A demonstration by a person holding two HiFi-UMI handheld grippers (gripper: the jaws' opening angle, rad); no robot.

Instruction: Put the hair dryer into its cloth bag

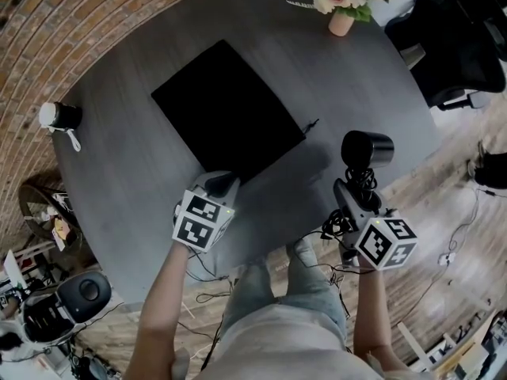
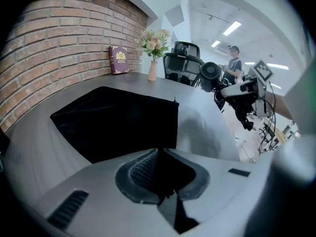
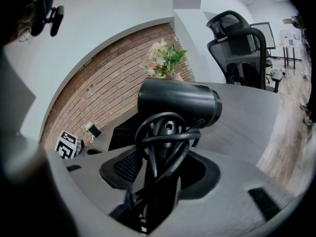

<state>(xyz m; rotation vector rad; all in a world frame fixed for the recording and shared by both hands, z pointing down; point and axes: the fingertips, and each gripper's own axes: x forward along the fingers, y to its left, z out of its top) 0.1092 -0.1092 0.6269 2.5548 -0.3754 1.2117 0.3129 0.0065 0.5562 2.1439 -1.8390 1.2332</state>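
A flat black cloth bag [image 1: 226,105] lies on the round dark table [image 1: 119,172]. My left gripper [image 1: 224,182] sits at the bag's near corner. In the left gripper view its jaws [image 2: 159,174] are closed, with the black cloth of the bag [image 2: 113,122] pinched between the pads. My right gripper [image 1: 348,192] hangs off the table's right edge, shut on the handle of the black hair dryer [image 1: 366,149]. In the right gripper view the hair dryer [image 3: 177,102] stands upright between the jaws [image 3: 163,177], its cord looped around the handle.
A vase of flowers [image 1: 342,18] stands at the table's far edge, with a red book [image 2: 118,59] against the brick wall. A small black and white object [image 1: 59,117] sits at the table's left edge. Office chairs [image 1: 459,54] stand to the right.
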